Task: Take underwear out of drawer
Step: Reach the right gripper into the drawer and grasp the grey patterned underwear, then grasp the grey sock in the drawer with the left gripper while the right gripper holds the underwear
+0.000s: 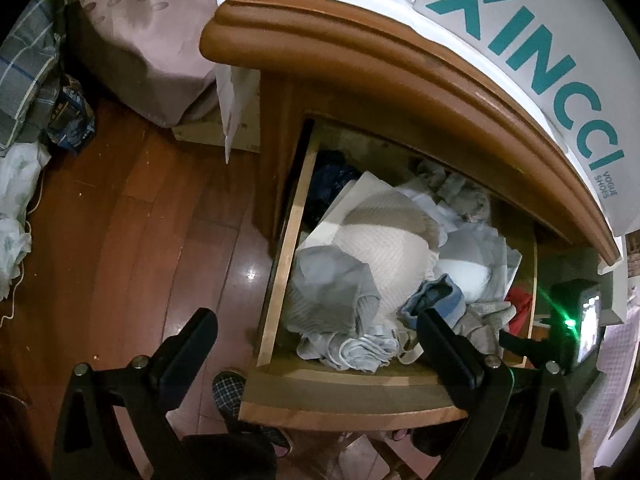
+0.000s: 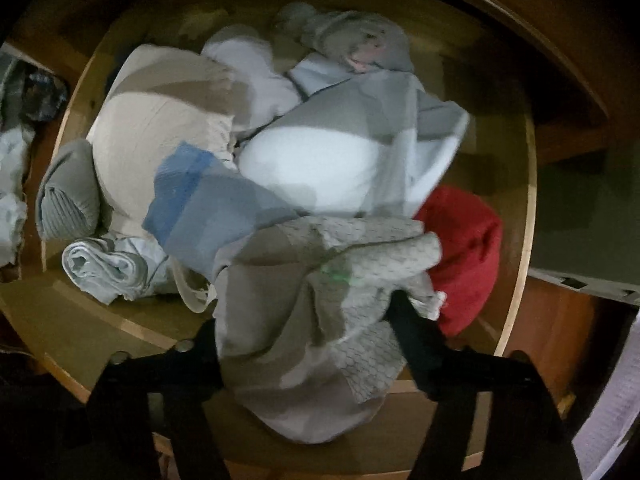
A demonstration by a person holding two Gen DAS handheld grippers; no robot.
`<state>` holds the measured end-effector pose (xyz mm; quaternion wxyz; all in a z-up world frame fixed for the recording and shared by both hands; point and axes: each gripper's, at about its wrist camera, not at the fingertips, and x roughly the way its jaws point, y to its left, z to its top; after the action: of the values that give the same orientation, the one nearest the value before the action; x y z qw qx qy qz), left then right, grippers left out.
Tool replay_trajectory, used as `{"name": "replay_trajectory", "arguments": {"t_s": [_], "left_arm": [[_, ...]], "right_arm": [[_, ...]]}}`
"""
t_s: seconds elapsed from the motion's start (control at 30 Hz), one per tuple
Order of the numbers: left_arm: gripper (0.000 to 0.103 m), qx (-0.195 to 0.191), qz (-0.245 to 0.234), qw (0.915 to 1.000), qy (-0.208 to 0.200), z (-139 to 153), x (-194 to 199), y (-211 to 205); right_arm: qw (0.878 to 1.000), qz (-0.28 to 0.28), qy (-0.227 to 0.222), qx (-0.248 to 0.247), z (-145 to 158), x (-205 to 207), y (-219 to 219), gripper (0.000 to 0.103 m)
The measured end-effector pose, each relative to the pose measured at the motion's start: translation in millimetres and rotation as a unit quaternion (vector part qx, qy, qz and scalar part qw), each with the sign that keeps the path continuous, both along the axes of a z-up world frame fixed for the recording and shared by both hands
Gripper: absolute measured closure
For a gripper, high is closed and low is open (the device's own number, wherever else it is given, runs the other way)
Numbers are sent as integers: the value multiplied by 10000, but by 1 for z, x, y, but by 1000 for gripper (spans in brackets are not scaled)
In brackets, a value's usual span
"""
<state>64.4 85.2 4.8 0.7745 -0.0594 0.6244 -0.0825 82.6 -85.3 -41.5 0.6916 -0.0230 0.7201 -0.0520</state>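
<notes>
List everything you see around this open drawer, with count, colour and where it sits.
Drawer: one, light wood, pulled open from the brown nightstand.
Patterned grey underwear: one, grey-beige, front of drawer, between the right tongs' fingers.
Red garment: one, front right corner of drawer.
Blue-banded garment: one, blue and grey, middle of pile.
Cream padded piece: one, cream and tan, left-centre of drawer.
Shoe box: one, white with teal XINCCI lettering, on top of nightstand.
Wood floor: reddish brown, left of nightstand.
Left tongs: black, open, above the drawer's front left corner.
Right tongs: black, shut on the patterned underwear.
</notes>
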Motion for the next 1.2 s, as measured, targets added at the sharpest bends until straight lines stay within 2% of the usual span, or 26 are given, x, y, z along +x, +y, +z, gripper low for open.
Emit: {"name": "replay_trajectory", "arguments": {"t_s": [0.1,0.3,0.57,0.73,0.8,0.87,0.93,1.0,1.07,1.2], "left_arm": [[1,-57,6,10000,68,-4,2,-1],[1,-192,-105,9996,189,-10,2,-7],[1,-283,-287,9985,362,-20,4,-22],[1,44,-420,9981,452,-33,5,-36],[2,61,-419,9981,446,-38,7,-38],[13,146,-386,9982,433,-41,9,-39],[31,133,-333,9979,539,-47,11,-39],[32,101,-278,9977,615,-53,13,-39],[32,265,-214,9975,617,-57,15,-39],[32,338,-171,9972,641,-64,20,-44]], "right_arm": [[9997,8,-106,202,7,-5,-10,60],[9973,162,-506,501,25,-23,-25,75],[9885,-45,-1256,840,66,-51,-42,78],[9810,-171,-1557,1146,75,-59,-49,78],[9794,-215,-1591,1227,75,-59,-50,78],[9780,-263,-1591,1327,74,-57,-52,78],[9762,-330,-1580,1445,74,-56,-55,78],[9740,-439,-1582,1562,73,-53,-59,78],[9723,-467,-1581,1656,74,-53,-60,78],[9695,-376,-1651,1773,82,-54,-58,78]]}}
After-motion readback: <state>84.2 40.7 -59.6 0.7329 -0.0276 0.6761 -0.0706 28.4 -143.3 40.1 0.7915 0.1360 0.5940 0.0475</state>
